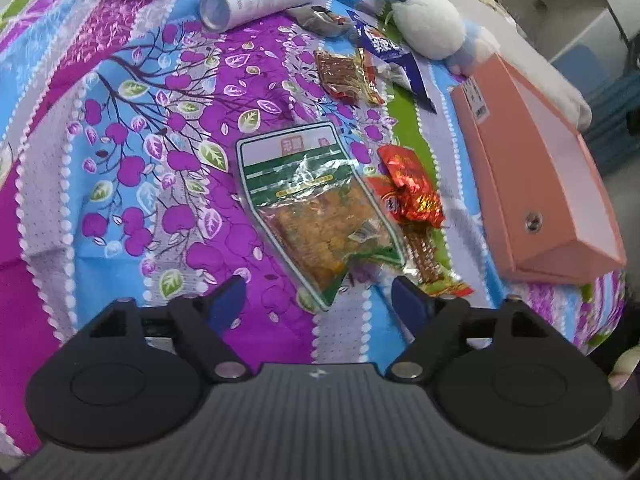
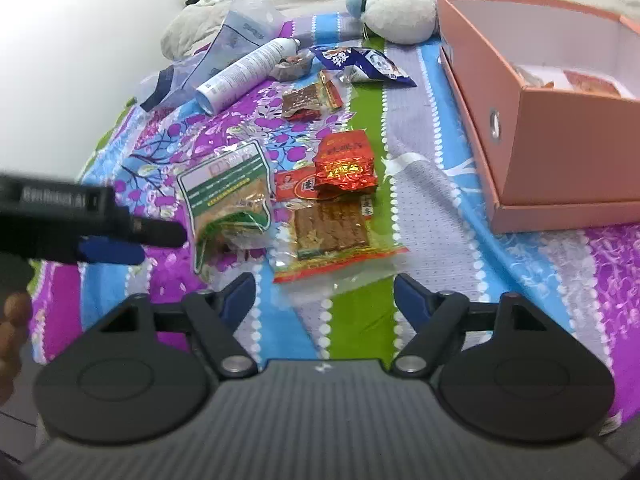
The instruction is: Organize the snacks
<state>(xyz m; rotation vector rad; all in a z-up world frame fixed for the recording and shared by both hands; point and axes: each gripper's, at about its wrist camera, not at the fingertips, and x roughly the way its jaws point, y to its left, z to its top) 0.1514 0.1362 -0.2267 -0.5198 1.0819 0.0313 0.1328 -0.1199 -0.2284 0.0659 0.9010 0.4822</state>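
Bedspread (image 1: 120, 128), patterned in purple, blue and green, bears all items. Pink box (image 2: 560, 148), open-topped, stands at the spread's right edge; some packets lie inside, too blurred to tell apart. Plush toy (image 2: 396, 12), white and blue, lies at the far side beside the box. White can (image 2: 244, 72) lies on its side at far left, next to a clear bag (image 2: 240, 28).

Left gripper (image 1: 318, 304) hovers with jaws spread wide and nothing between them; its fingers (image 2: 112, 252) point at the green packet (image 1: 316, 212) from the left, just beside it. Right gripper (image 2: 324, 294) likewise stands wide apart and empty, just short of the tofu packet (image 2: 332, 236).

Snacks lie loose on the spread, left of the box: green packet; tofu packet touching it on the right; red foil packet (image 2: 346, 166) overlapping the tofu packet's far end; blue bag (image 2: 364, 64) near the toy; small brown packet (image 2: 308, 102) between blue bag and red foil.
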